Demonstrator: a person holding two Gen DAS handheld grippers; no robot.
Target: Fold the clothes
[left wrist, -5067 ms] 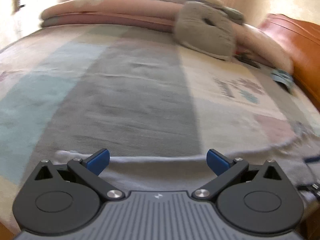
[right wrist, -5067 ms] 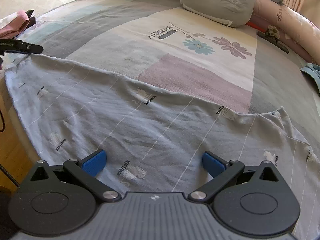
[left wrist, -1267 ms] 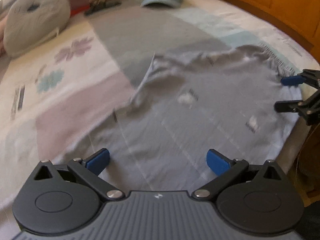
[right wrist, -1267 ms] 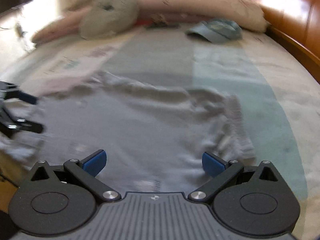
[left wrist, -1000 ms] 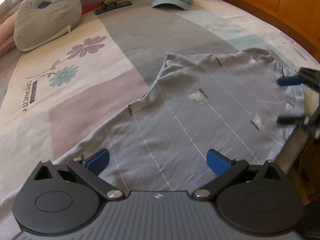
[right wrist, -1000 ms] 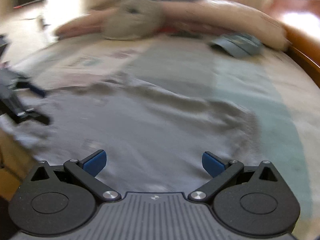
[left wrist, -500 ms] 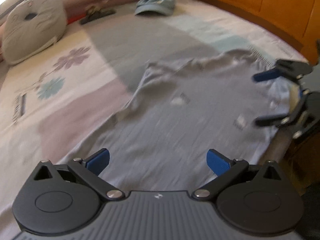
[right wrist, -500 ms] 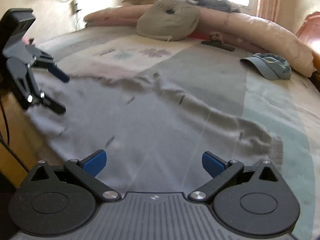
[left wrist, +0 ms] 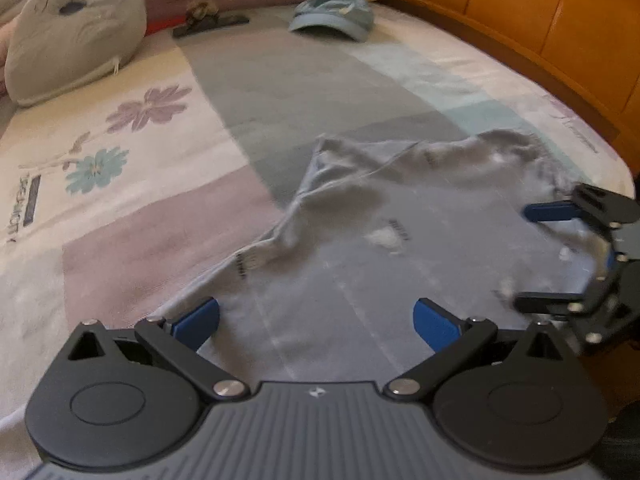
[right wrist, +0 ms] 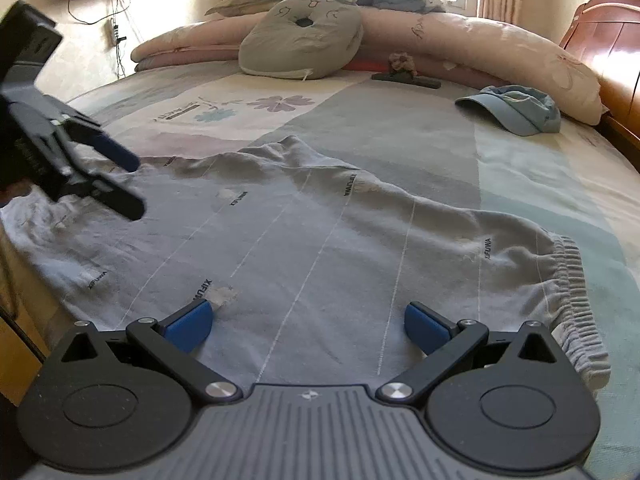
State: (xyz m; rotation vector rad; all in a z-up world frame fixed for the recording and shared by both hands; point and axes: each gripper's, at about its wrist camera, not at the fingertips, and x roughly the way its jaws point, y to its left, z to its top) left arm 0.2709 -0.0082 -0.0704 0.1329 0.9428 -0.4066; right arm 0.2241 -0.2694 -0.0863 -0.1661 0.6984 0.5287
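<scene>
Grey pyjama trousers, thinly striped and printed with small logos, lie spread flat on a patchwork bedspread, stretching across directly in front of both tools. The right gripper hovers just over the cloth with its blue-padded fingers spread wide and nothing between them; the gathered elastic waistband lies just to the outside of its right finger. The left gripper (also seen from the right wrist camera, off to that tool's left) likewise stands with jaws apart and empty above the garment, whose far edge is rumpled ahead of it. Well beyond the trousers, a blue cap rests ahead and to the right of the right gripper, while a grey ring-shaped cushion leans against pink bedding straight ahead.
</scene>
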